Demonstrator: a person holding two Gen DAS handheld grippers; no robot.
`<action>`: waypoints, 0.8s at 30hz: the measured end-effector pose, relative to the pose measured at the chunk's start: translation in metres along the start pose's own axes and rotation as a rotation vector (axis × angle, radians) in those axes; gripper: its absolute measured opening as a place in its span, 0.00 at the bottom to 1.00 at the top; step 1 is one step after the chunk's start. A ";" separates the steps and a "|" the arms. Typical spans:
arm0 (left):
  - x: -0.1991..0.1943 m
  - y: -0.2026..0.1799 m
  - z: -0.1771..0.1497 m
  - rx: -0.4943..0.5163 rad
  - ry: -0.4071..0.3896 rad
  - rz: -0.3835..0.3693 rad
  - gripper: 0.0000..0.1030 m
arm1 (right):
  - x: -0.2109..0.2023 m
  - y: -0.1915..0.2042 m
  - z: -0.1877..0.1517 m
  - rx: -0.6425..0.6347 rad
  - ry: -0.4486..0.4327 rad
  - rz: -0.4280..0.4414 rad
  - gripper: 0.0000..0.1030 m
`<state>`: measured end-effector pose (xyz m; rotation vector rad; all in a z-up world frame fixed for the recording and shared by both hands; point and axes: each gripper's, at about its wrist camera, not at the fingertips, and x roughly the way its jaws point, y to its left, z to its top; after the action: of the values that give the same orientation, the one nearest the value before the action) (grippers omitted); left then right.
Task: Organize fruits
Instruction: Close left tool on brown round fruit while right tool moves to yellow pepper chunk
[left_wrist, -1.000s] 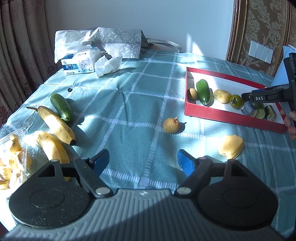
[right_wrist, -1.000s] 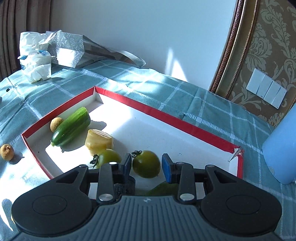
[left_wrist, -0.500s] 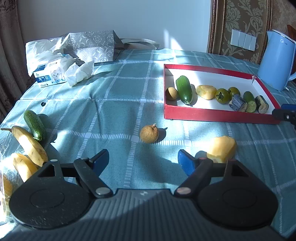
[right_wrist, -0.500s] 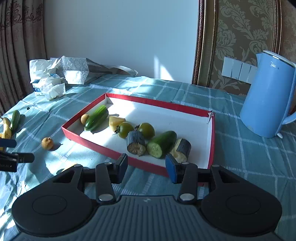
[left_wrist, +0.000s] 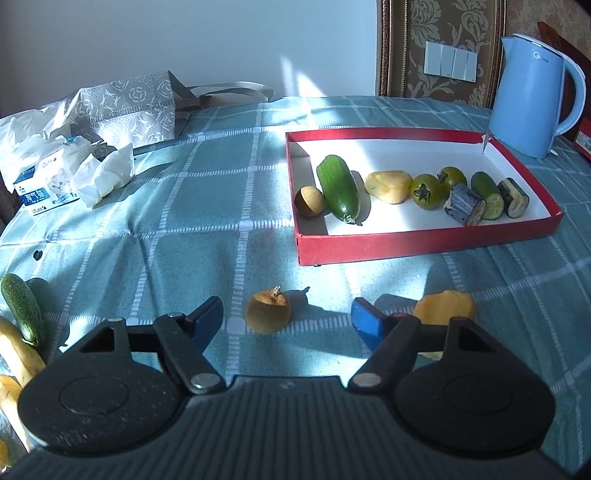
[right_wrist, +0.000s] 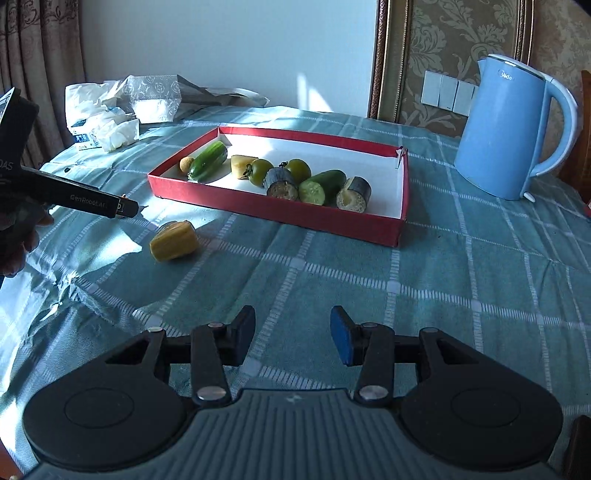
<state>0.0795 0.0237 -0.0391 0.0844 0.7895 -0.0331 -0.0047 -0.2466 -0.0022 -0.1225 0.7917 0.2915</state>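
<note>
Left claw (left_wrist: 287, 318) closing around the small brown fruit (left_wrist: 267, 312) on the tablecloth (left_wrist: 207, 206).

My jaws are narrowing, the fruit between them but untouched, short of the red tray (left_wrist: 424, 242). My right claw (right_wrist: 293, 336) hangs parted and empty over bare cloth; the yellow piece (right_wrist: 173, 240) lies near the tray's (right_wrist: 273, 210) front.

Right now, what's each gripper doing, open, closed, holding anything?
Left gripper: jaws closing around the small brown fruit, not yet touching it.
Right gripper: open, empty.
</note>
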 end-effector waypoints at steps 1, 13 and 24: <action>0.003 0.003 0.001 -0.007 0.006 -0.012 0.61 | -0.001 0.001 0.000 0.003 -0.002 -0.002 0.42; 0.016 0.012 -0.001 0.027 0.030 -0.039 0.37 | -0.004 0.004 0.004 0.026 -0.017 -0.012 0.42; 0.019 0.012 -0.004 0.057 0.024 -0.019 0.25 | -0.001 0.010 0.003 0.020 -0.007 0.001 0.42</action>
<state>0.0910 0.0357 -0.0547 0.1316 0.8130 -0.0729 -0.0064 -0.2370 0.0008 -0.1024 0.7878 0.2848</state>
